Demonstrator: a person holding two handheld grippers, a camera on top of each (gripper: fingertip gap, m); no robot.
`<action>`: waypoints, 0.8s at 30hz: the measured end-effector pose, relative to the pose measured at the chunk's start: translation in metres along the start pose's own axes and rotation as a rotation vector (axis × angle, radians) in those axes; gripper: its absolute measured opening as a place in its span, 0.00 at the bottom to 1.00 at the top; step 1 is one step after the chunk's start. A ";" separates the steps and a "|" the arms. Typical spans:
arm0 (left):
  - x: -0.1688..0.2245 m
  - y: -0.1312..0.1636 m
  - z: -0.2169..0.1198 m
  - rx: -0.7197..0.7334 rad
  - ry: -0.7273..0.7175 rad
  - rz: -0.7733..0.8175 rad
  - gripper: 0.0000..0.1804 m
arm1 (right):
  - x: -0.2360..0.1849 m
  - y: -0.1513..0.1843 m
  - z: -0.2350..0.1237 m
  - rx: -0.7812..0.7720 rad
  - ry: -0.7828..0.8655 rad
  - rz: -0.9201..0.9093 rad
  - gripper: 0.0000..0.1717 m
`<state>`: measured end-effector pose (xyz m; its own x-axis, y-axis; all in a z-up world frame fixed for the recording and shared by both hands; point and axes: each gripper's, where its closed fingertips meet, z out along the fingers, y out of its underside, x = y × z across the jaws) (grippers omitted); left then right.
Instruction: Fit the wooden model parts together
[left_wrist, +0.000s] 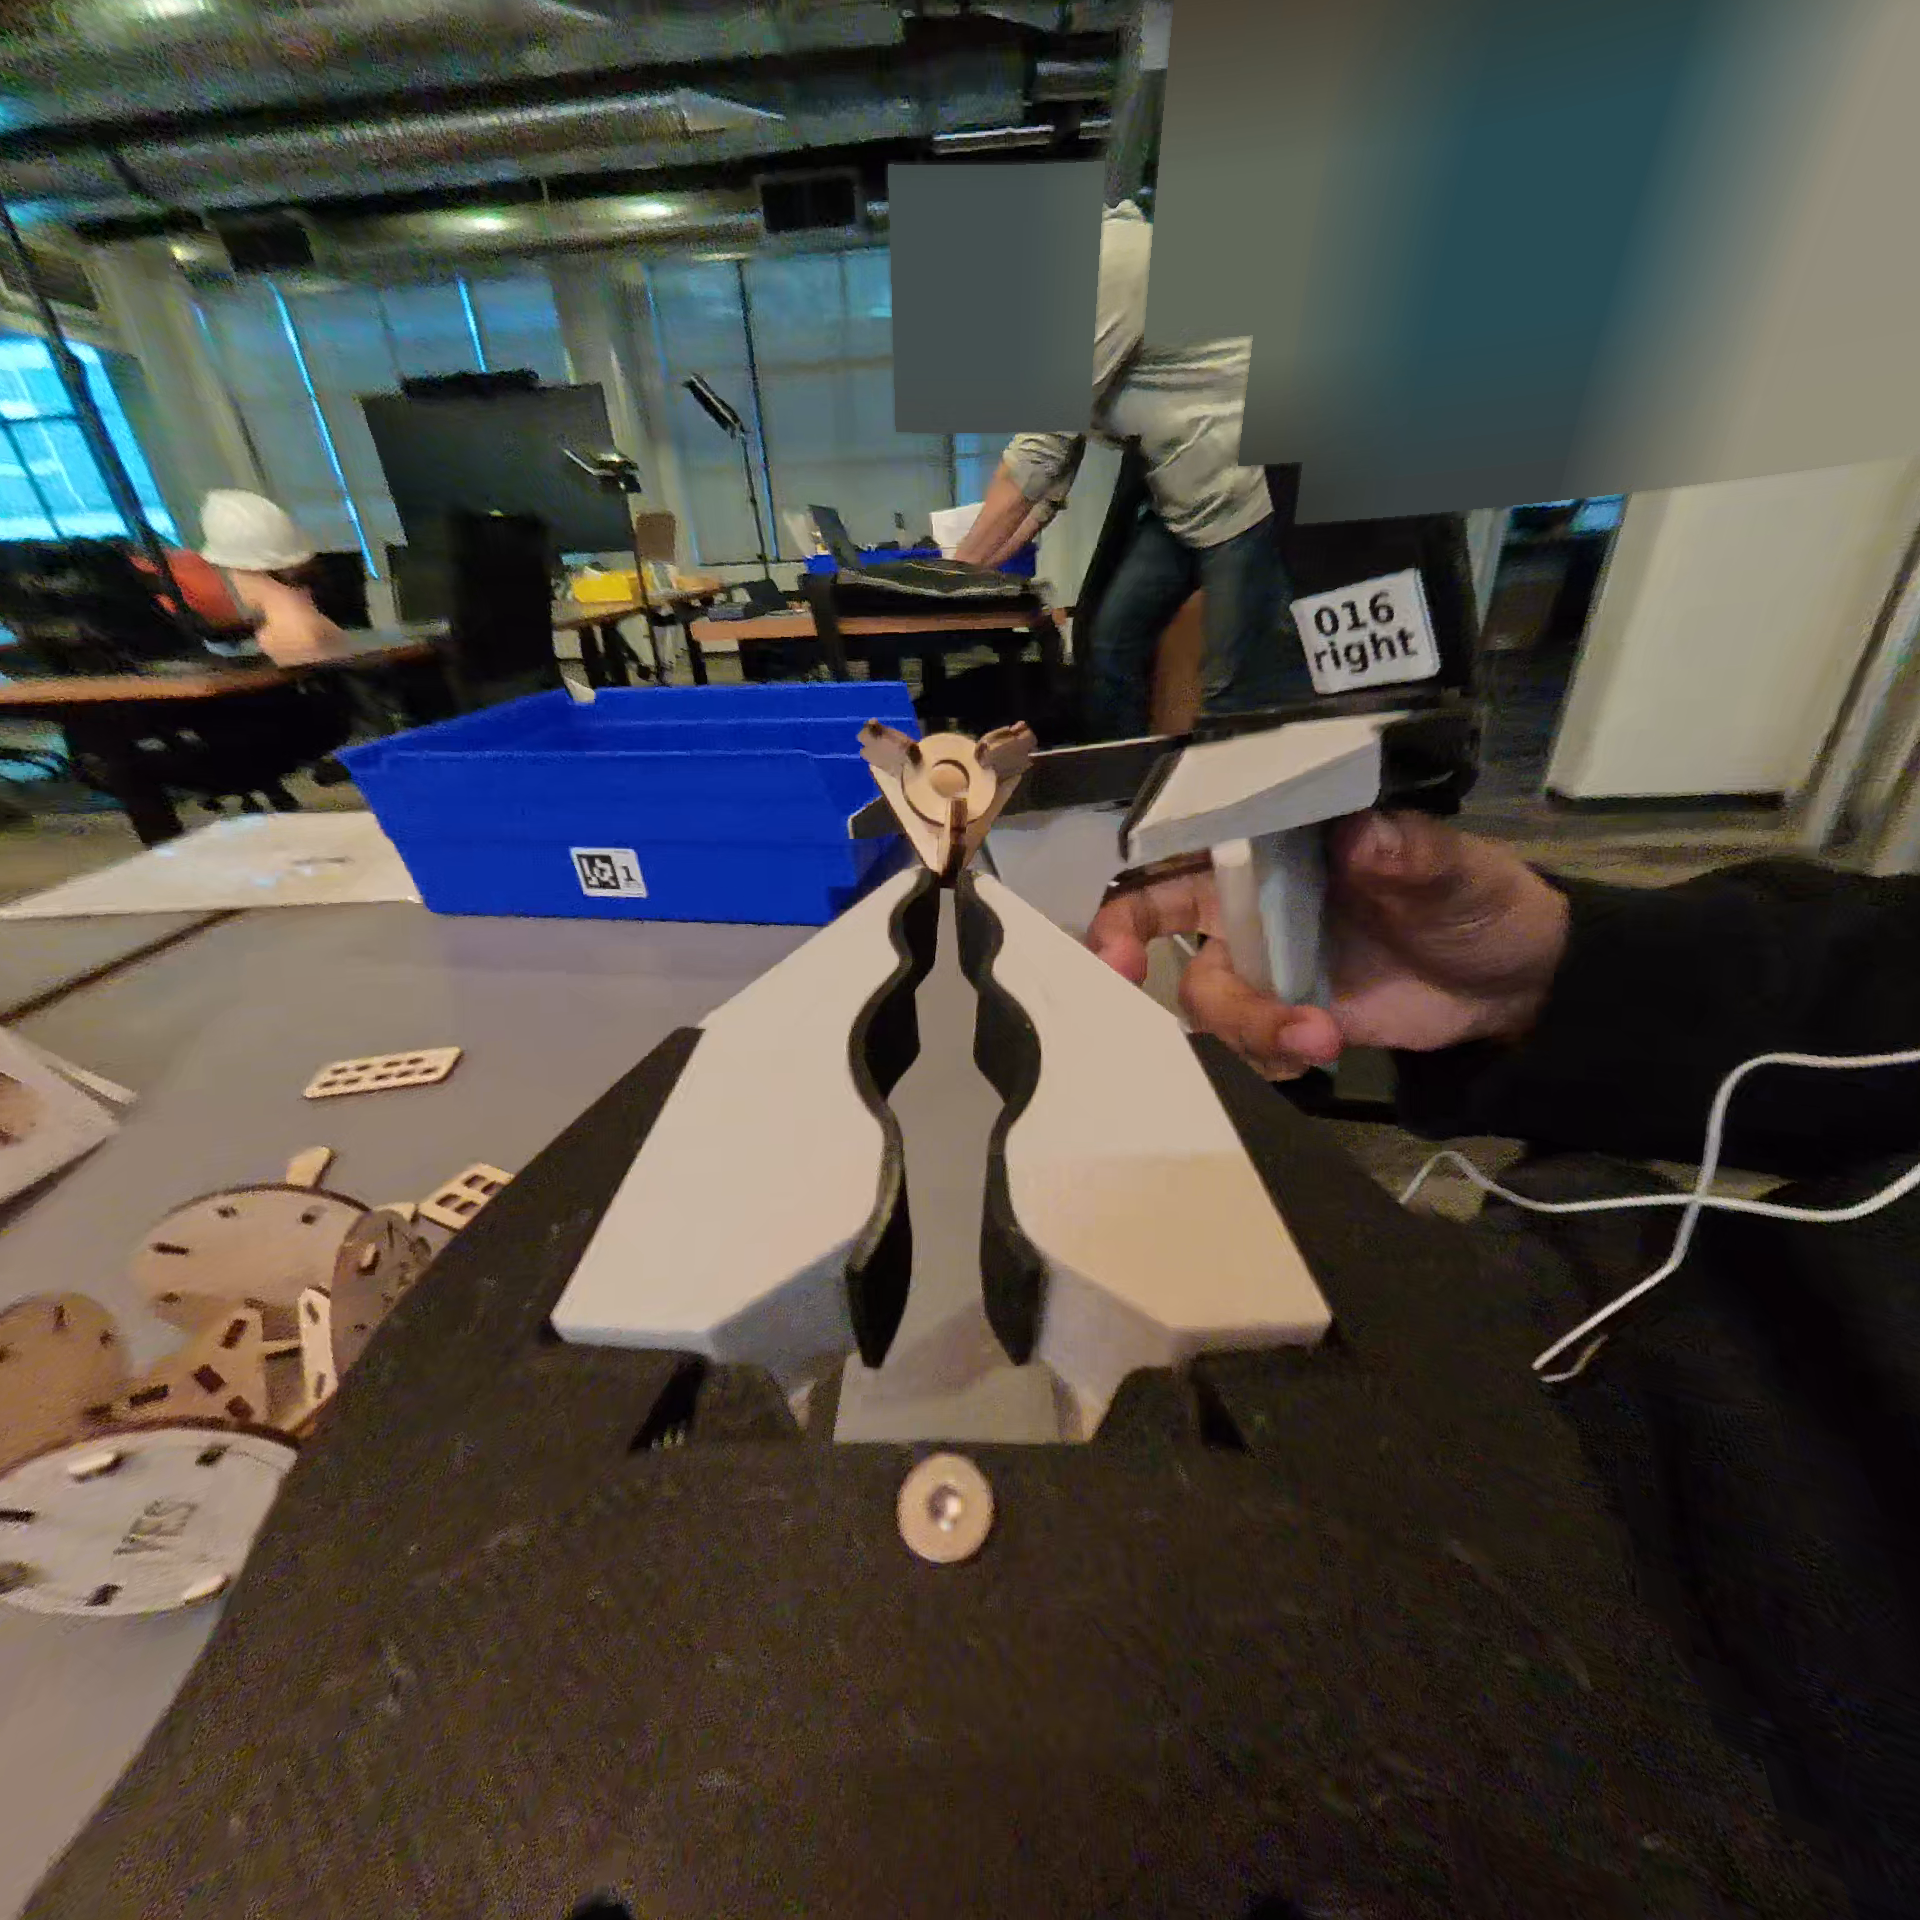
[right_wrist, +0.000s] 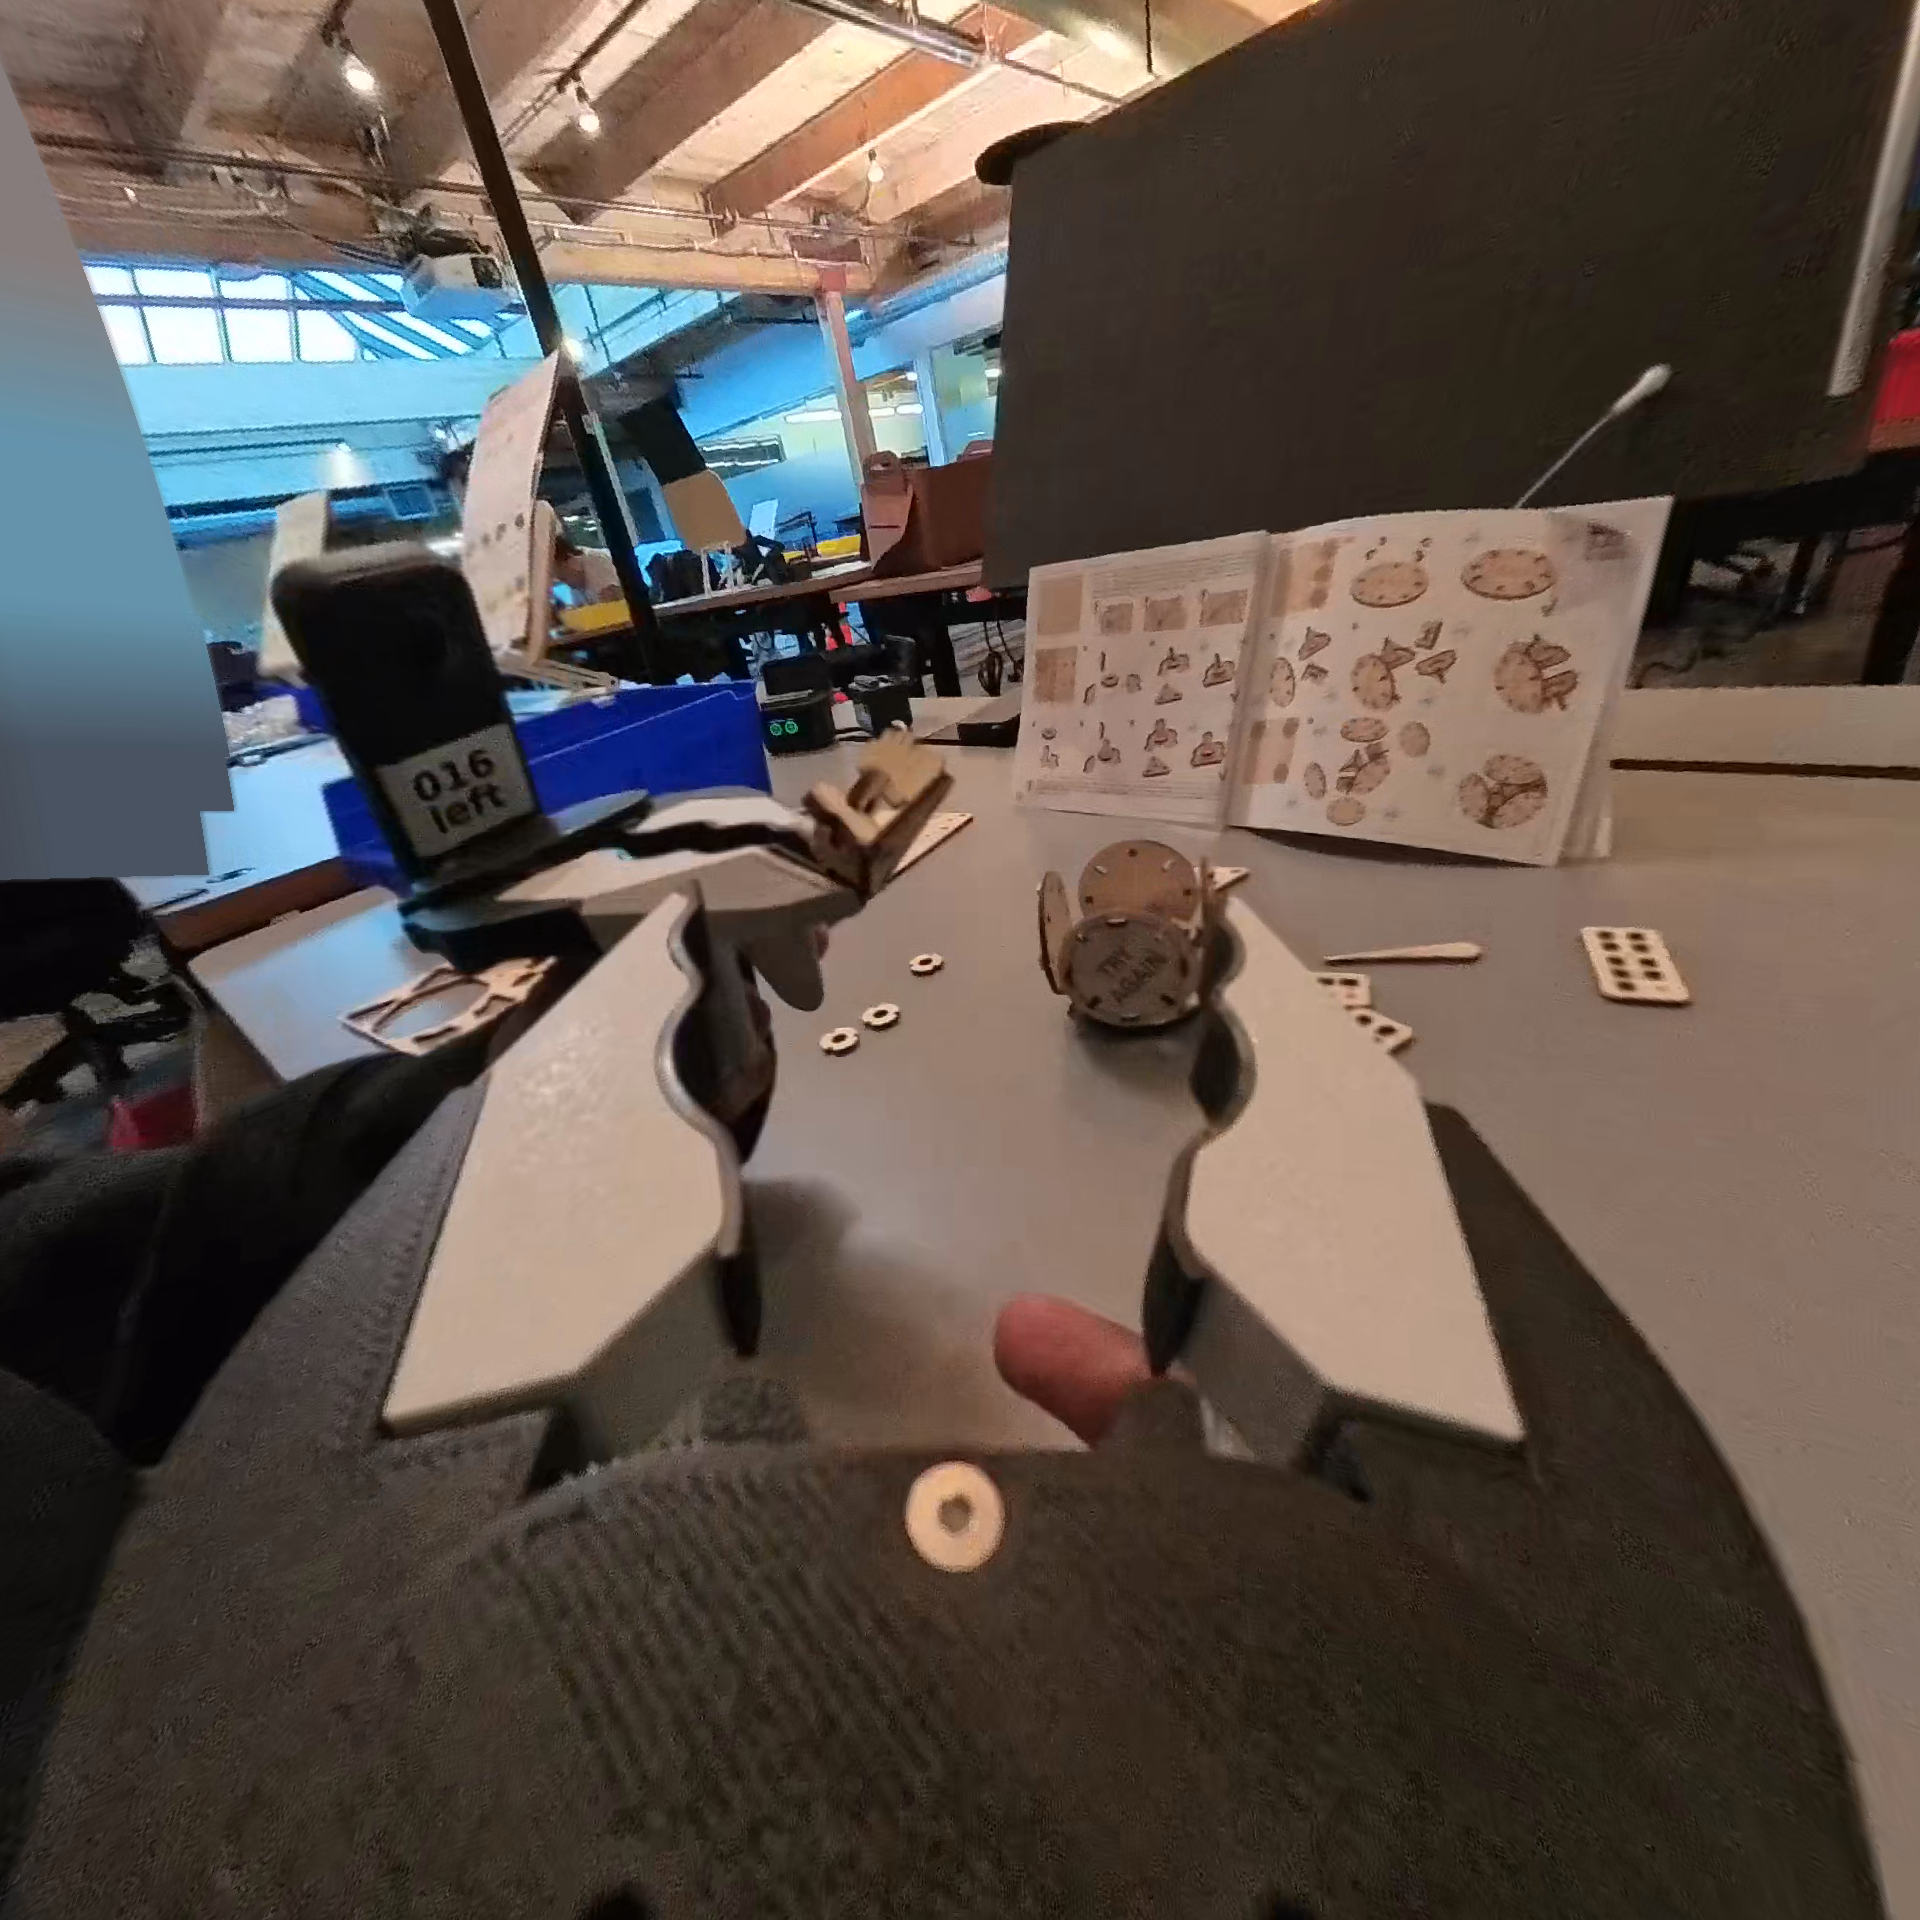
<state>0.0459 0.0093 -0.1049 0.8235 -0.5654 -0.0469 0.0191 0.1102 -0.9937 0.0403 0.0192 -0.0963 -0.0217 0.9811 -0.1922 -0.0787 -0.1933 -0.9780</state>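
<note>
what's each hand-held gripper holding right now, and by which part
The left hand-held gripper pinches a small wooden assembly by its bottom fin, tips closed on it. The right hand-held gripper is wide open, holding nothing.

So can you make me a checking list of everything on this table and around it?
Surface: grey table.
Things: small wooden assembly; round wooden disc model; open instruction booklet.
Clutter: loose wooden discs, small rings, slotted strip, blue bin.
Grippers: left gripper shut on the small wooden assembly; right gripper open, holding nothing.
Cables: white cable.
Surroundings: desks, windows, people behind.
</note>
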 end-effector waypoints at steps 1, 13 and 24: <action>0.002 0.003 0.002 -0.007 0.002 0.027 0.00 | -0.006 -0.002 0.002 0.012 -0.030 0.039 0.54; 0.014 0.003 0.006 0.030 0.072 0.005 0.15 | -0.007 -0.009 -0.003 -0.020 0.093 -0.331 0.11; 0.023 -0.014 -0.006 0.131 0.264 -0.255 0.15 | -0.018 0.008 -0.006 -0.276 0.223 -1.122 0.11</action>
<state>0.0619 -0.0100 -0.0927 0.6093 -0.7769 0.1585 0.2904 0.0326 -0.9563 0.0457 0.0003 -0.1008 0.0995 0.5859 0.8043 0.2763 0.7602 -0.5880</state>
